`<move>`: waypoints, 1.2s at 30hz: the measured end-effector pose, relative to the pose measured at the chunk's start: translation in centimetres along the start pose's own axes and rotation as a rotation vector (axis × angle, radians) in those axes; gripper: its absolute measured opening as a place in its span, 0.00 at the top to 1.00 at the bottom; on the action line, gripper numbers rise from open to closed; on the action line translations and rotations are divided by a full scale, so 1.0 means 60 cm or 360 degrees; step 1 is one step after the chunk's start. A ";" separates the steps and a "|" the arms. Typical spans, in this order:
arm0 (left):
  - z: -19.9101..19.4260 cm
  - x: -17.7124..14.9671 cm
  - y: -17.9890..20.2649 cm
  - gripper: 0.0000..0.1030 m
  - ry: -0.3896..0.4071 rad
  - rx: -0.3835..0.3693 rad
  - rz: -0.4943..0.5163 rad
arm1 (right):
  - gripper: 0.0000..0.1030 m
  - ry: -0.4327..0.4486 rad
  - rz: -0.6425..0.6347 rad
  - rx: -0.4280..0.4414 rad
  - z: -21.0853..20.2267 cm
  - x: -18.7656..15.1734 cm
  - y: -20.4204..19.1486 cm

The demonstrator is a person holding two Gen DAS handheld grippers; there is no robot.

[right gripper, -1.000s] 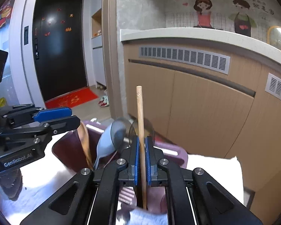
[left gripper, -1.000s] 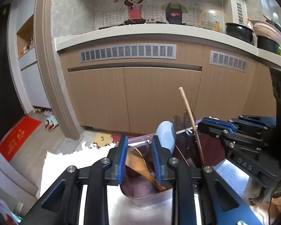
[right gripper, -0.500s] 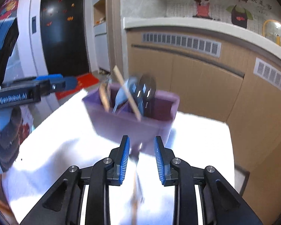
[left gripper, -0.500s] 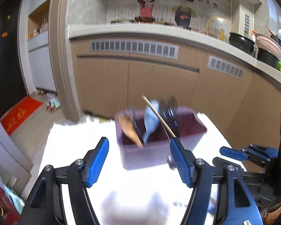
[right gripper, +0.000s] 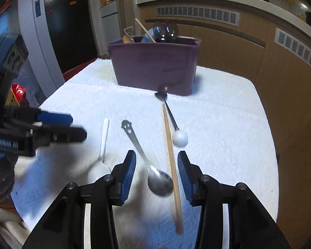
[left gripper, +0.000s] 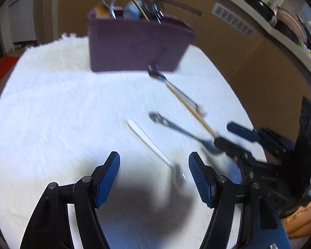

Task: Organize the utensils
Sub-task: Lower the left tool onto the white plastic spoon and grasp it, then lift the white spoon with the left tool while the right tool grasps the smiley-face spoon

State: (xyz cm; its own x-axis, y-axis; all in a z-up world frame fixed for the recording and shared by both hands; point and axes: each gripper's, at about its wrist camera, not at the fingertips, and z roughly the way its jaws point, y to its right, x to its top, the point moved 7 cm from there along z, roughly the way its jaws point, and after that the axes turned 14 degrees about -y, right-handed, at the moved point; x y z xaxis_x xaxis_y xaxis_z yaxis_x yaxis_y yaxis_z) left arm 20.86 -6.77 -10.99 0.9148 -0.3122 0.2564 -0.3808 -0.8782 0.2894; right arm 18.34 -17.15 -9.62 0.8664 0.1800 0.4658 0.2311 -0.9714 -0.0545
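Note:
A purple utensil holder (right gripper: 155,66) stands at the far side of the white towel (right gripper: 217,114), with a wooden spoon, a chopstick and several spoons upright in it. On the towel lie a white spoon (right gripper: 104,137), a metal spoon (right gripper: 134,141) with a smiley handle, a wooden chopstick (right gripper: 170,153) and a dark spoon with a white ball end (right gripper: 179,138). My right gripper (right gripper: 156,159) hovers over the metal spoon and chopstick, jaws opening, pads touching neither. My left gripper (left gripper: 154,159) stands open above the white spoon (left gripper: 147,141), short of the holder (left gripper: 134,45).
Wooden kitchen cabinets (right gripper: 228,47) with vent grilles run behind the table, under a counter with pots (left gripper: 259,6). A dark door (right gripper: 72,20) and a red mat are at the left. The towel's right edge (right gripper: 267,124) drops off toward the cabinets.
Both grippers have let go of the wooden spoon and the chopstick in the holder, opened, drawn back from it and tilted down toward the utensils on the towel.

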 end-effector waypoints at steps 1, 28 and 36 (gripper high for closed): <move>0.009 -0.011 0.009 0.37 -0.0036 -0.0007 0.0017 | 0.55 0.0003 0.0016 -0.0018 0.000 -0.006 0.004; 0.067 -0.038 0.108 0.63 0.0041 0.0559 0.0416 | 0.42 0.0100 0.0299 0.0029 -0.011 -0.035 0.076; 0.023 -0.053 -0.035 0.63 0.0071 0.0667 0.0166 | 0.41 0.0042 0.0174 0.0008 -0.007 -0.035 0.055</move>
State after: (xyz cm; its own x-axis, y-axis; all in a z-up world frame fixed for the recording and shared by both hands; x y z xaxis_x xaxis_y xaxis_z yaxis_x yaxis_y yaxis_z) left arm 18.91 -4.42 -13.67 0.8641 -0.3992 0.3067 -0.3749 -0.9169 -0.1372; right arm 17.11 -20.78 -10.39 0.8747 0.0691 0.4797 0.1384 -0.9842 -0.1107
